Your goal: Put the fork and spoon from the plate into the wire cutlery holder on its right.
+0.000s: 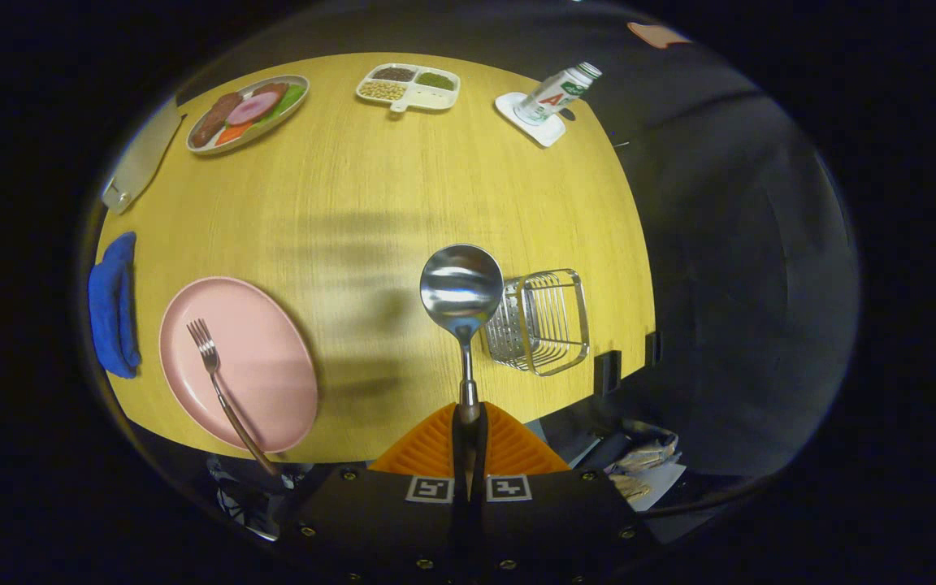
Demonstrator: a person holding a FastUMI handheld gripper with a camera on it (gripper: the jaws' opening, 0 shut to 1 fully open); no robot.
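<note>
- Spoon [461, 286]: I have it clamped by the handle between the two fingers of the hand-held gripper [468, 418], both pressing on it, bowl pointing away from me and raised above the surface [403, 187].
- The bowl of the spoon sits just beside the left edge of the wire holder [541, 321] as I see it; I cannot tell how high above the holder it is.
- The wire holder stands on the surface near its right edge, a little ahead of the fingers and to their right.
- The fork [220, 382] lies on the pink plate [261, 366], tines pointing away from me, handle reaching over the near rim of the plate.
- The pink plate rests on the surface to the left of the fingers, well apart from the wire holder.
- A blue cloth [113, 305] lies just beyond the left side of the plate.
- Far across the surface I see a plate of food [247, 112], a divided tray [409, 86] with small portions, and a bottle [557, 93] tilted on a white coaster [539, 128].
</note>
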